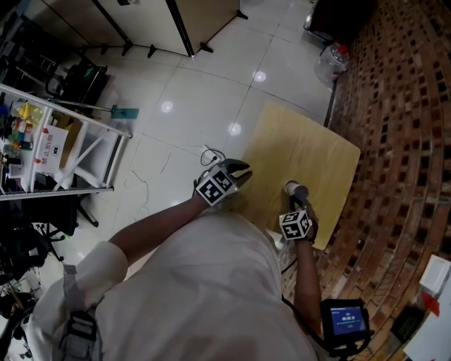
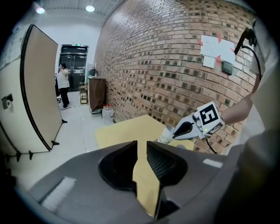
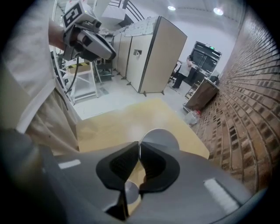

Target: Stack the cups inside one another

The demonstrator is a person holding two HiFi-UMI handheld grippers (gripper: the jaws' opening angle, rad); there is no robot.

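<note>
A white paper cup (image 1: 291,187) hangs over the near right part of the small wooden table (image 1: 310,141), with my right gripper (image 1: 299,194) shut on its rim. In the right gripper view the jaws (image 3: 140,146) pinch the cup's wall, and its round mouth (image 3: 161,139) shows just beyond them. The left gripper view shows the same cup (image 2: 166,134) tilted in the right gripper (image 2: 186,129) above the table (image 2: 127,129). My left gripper (image 1: 238,173) hovers over the table's near left edge. Its jaws (image 2: 142,148) stand apart with only the tabletop visible between them. No other cup is clearly in view.
A brick wall (image 1: 402,106) runs close along the table's right side. A white shelf rack (image 1: 63,148) stands on the tiled floor to the left, beige partition panels (image 1: 176,21) stand beyond, and a water jug (image 1: 331,60) sits by the wall. A person (image 2: 63,85) stands far off.
</note>
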